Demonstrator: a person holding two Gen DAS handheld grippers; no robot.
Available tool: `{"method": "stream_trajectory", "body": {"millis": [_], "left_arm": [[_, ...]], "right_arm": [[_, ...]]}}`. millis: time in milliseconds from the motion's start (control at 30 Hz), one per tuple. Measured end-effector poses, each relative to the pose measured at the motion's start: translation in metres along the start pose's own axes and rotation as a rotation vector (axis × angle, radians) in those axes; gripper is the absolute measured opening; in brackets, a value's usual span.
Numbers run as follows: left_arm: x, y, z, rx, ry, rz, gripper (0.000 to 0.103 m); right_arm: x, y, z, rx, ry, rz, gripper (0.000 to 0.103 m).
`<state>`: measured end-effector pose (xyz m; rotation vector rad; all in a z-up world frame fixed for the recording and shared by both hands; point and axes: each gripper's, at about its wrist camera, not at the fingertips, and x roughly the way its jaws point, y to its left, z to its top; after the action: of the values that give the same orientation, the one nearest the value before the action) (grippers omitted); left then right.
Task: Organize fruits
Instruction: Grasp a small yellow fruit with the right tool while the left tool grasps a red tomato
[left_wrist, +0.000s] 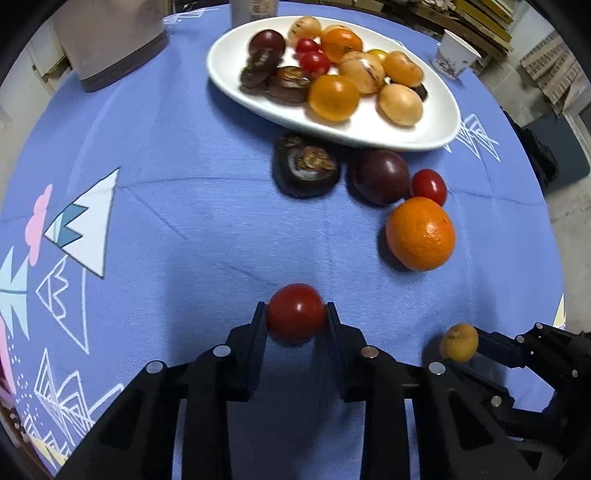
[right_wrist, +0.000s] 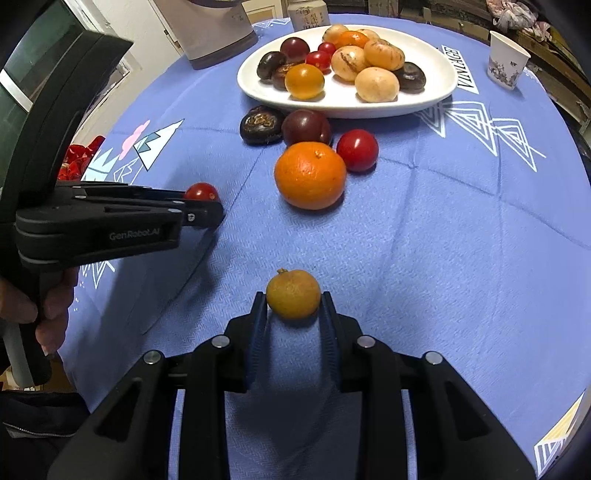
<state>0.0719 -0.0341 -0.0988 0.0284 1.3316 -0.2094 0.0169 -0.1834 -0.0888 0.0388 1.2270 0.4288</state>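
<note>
The white plate (left_wrist: 424, 136) lies far ahead of both grippers and already carries a heap of mixed fruit; four pieces lie loose on the blue tablecloth (left_wrist: 166, 206) just in front of its rim, probably waiting to be sorted. The left gripper (left_wrist: 296, 314) is clamped on a red cherry tomato (left_wrist: 295, 312): both pads press on its sides, and the tomato seems to rest on the cloth. To its right, the right gripper (right_wrist: 293, 300) is closed on a small yellow-orange fruit (right_wrist: 293, 293), held at the fingertips. The big orange (right_wrist: 310, 175) lies ahead, between the grippers and the plate.
</note>
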Motion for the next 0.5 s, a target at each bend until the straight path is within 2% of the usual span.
{"method": "stream_trajectory", "body": {"millis": [233,500], "left_arm": [[-0.022,0.018,0.0,-0.023,-0.029,0.008,0.031],[-0.043,0.015,0.016,-0.022,-0.073,0.047,0.031]], "right_arm": [[-0.011,-0.003,0.01,0.016,-0.032,0.002,0.029],[-0.033,-0.015,0.029,0.05,-0.093,0.006,0.029]]}}
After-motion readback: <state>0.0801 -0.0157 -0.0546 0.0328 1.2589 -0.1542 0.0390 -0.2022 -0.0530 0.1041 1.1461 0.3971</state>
